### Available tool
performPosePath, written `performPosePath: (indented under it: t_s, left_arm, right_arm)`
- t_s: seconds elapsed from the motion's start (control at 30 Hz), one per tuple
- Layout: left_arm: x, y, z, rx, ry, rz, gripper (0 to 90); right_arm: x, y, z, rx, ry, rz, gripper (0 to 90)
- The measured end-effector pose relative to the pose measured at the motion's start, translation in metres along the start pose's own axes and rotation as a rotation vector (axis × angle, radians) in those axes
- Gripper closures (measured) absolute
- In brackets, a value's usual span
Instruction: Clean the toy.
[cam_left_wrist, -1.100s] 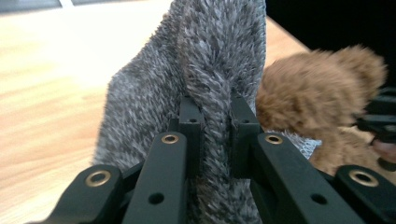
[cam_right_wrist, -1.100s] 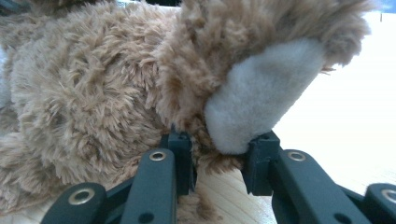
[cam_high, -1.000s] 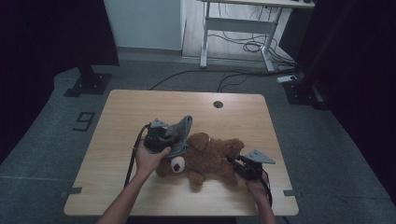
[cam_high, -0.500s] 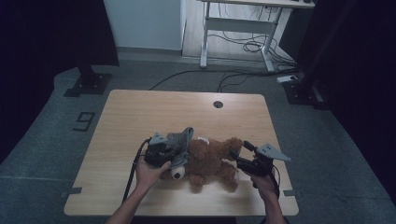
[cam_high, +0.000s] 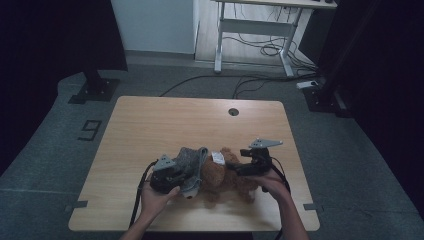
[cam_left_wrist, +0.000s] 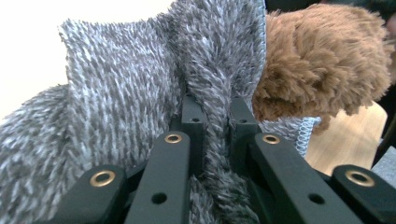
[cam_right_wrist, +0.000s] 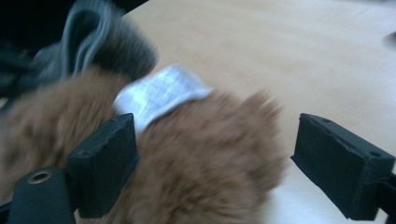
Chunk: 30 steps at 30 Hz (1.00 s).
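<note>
Left tool (cam_left_wrist: 212, 126) pinching grey knit garment (cam_left_wrist: 140, 93), keeping it stretched over teddy bear (cam_high: 225, 175); right tool (cam_right_wrist: 212, 163) jaws just opened wide, bear between, unpressed, on table (cam_high: 165, 125).

High view dim, murky at edges — left claw view overexposed behind, right claw view motion-blurred.

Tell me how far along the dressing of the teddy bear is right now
Partly done. The grey knit garment is already over the head end of the brown teddy bear on the table. In hand: the left gripper is shut on a fold of the knit. The right gripper has just opened its jaws, the bear's fur between them but unpressed. Left: drawing the knit down the body.
</note>
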<state>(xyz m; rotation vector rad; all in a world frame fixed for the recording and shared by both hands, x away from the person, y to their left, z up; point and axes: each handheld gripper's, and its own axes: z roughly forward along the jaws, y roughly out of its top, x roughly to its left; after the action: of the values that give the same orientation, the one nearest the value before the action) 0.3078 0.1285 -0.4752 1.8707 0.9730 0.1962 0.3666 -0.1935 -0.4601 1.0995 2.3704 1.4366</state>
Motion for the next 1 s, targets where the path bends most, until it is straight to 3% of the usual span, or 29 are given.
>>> performPosePath:
  t_s: [0.2,0.33,0.4,0.47,0.57,0.7,0.87,1.0]
  left_arm:
    - [-0.003,-0.004,-0.005,-0.005,-0.026,-0.014,80.1]
    - [0.005,0.0,-0.021,-0.037,-0.077,-0.076,79.4]
    - [0.01,0.001,-0.027,-0.047,-0.069,-0.084,79.1]
    - [0.017,0.004,-0.037,-0.063,-0.033,-0.09,78.9]
    - [0.027,0.006,-0.048,-0.072,0.022,-0.104,78.5]
    - [0.043,-0.007,-0.057,-0.041,0.075,-0.147,77.4]
    - [0.055,-0.032,-0.059,-0.002,0.085,-0.205,77.1]
    - [0.053,-0.039,-0.046,0.006,0.051,-0.247,78.2]
  right_arm:
    - [0.002,-0.027,0.019,0.06,0.076,0.06,8.7]
    - [0.0,-0.037,0.029,0.088,0.087,0.129,10.6]
    - [0.0,-0.041,0.031,0.087,0.088,0.143,13.3]
    - [0.0,-0.044,0.031,0.084,0.085,0.142,17.2]
    - [0.002,-0.047,0.029,0.075,0.082,0.134,30.2]
    - [0.003,-0.048,0.026,0.065,0.087,0.129,42.8]
    - [0.006,-0.052,0.021,0.027,0.095,0.085,50.3]
    - [0.011,-0.055,0.02,-0.033,0.089,0.073,56.6]
